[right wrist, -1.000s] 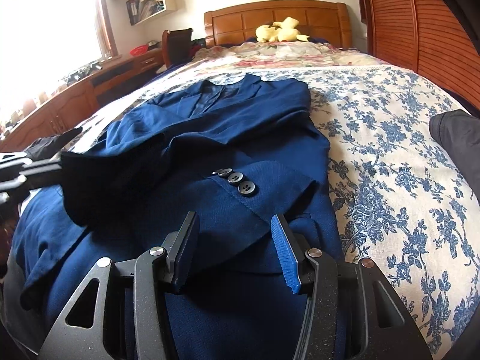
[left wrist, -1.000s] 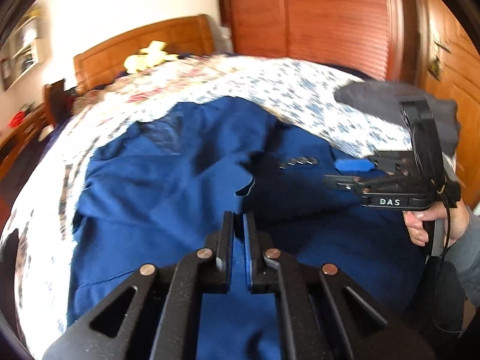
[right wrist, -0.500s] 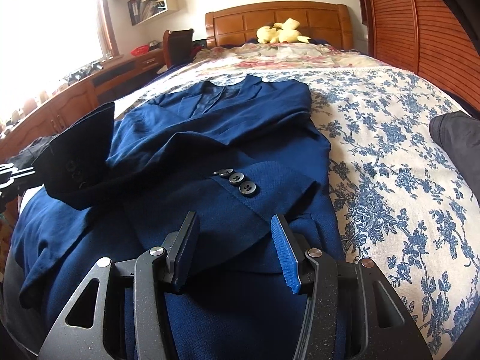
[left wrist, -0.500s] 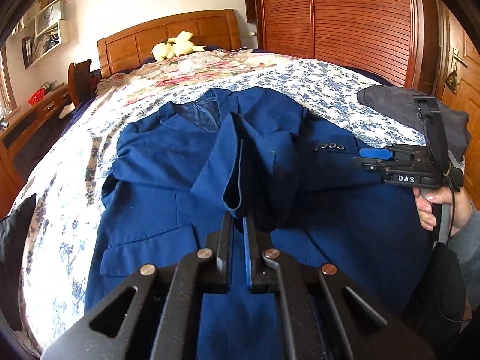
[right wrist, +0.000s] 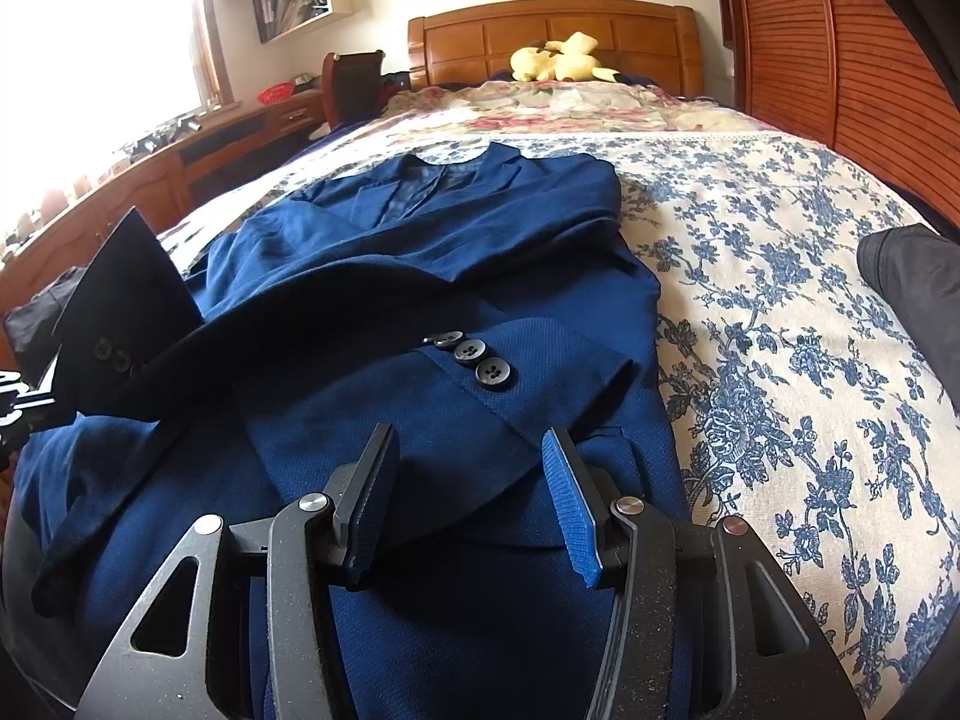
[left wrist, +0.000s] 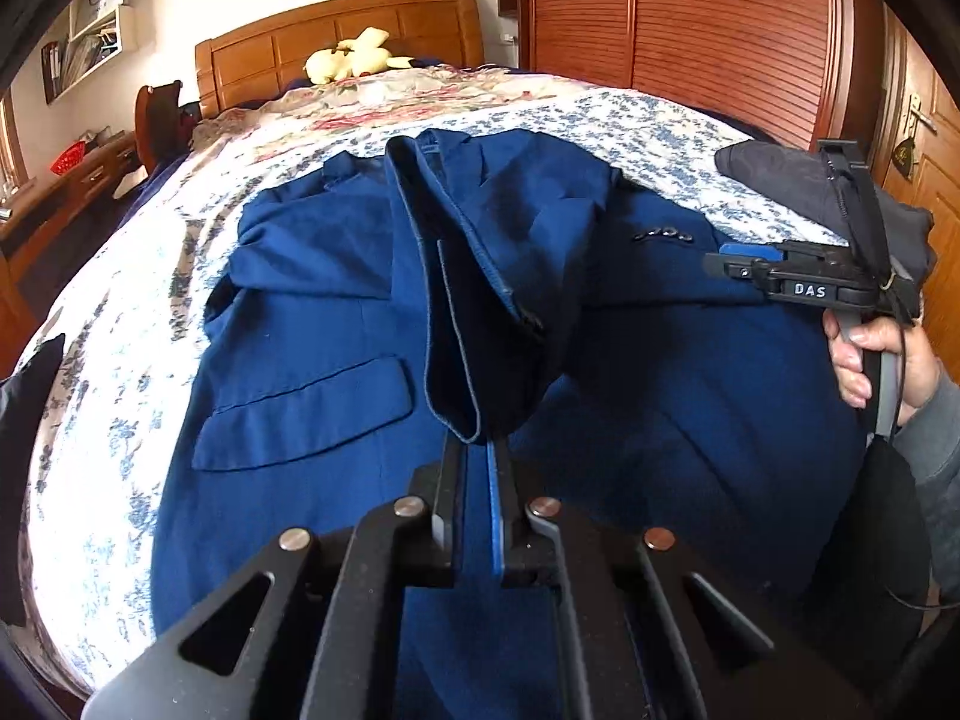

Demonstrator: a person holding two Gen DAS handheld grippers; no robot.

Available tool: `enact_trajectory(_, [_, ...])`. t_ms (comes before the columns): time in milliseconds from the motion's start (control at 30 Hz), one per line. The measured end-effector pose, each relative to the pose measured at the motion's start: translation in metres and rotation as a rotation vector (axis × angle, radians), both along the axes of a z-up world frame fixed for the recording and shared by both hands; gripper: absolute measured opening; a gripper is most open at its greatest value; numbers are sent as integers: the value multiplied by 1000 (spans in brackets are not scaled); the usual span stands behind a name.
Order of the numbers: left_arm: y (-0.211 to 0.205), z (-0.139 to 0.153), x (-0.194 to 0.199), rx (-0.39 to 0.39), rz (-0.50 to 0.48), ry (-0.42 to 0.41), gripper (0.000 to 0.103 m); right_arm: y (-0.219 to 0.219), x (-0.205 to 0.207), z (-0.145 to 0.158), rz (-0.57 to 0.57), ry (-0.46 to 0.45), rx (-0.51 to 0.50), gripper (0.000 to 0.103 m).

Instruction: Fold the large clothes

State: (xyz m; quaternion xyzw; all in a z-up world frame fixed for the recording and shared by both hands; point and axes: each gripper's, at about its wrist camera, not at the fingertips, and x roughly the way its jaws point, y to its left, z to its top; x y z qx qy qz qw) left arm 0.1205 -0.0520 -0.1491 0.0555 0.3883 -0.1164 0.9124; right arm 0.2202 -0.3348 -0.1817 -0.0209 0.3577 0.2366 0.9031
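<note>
Nearest, the left gripper (left wrist: 477,468) pinches the cuff of the blue jacket's (left wrist: 312,312) sleeve (left wrist: 468,312), which it has carried inward over the jacket front; the fold is probably half made. The right gripper (right wrist: 474,504) hangs spread, unmoved, above the other sleeve (right wrist: 480,396) on the bed (right wrist: 780,276)

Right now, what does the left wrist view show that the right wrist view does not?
Only the left wrist view shows the left gripper shut on the sleeve cuff, the jacket's pocket flap and the person's hand.
Only the right wrist view shows the bright window.
Both show the blue jacket, the open right gripper and the yellow plush toy.
</note>
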Motion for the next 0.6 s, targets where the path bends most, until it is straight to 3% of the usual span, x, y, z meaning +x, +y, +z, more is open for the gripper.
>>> enact_trajectory(333, [31,35,-4,-119,42,-81,29,0,1,0,1,1,-1,51])
enact_trajectory(600, [42,38,27,-57,75,-83,37,1,1,0,1,0,-6,51])
